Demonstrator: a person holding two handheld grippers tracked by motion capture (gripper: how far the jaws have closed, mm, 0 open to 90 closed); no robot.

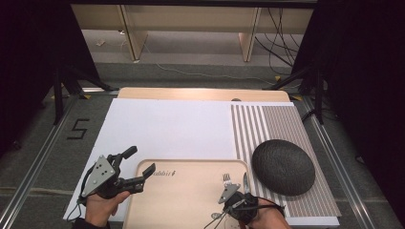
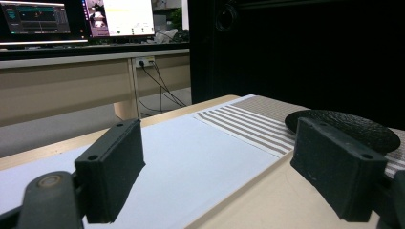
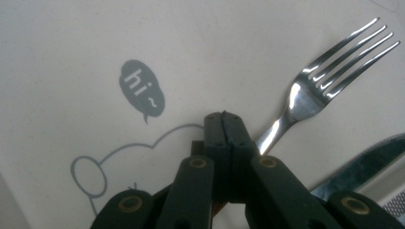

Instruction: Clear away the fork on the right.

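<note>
The tabletop carries a white sheet with a striped mat on its right. A dark round dish sits on the mat's near part. Near centre lies a pale wooden tray. At its left edge the left tool hovers with jaws wide and nothing between them. At the tray's near right, the right tool has its jaws pressed together, with a fork beside them and a knife further right.

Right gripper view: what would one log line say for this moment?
right gripper: fingers shut | fork: beside fingers, on tray | knife: beside fork | left gripper: open
</note>
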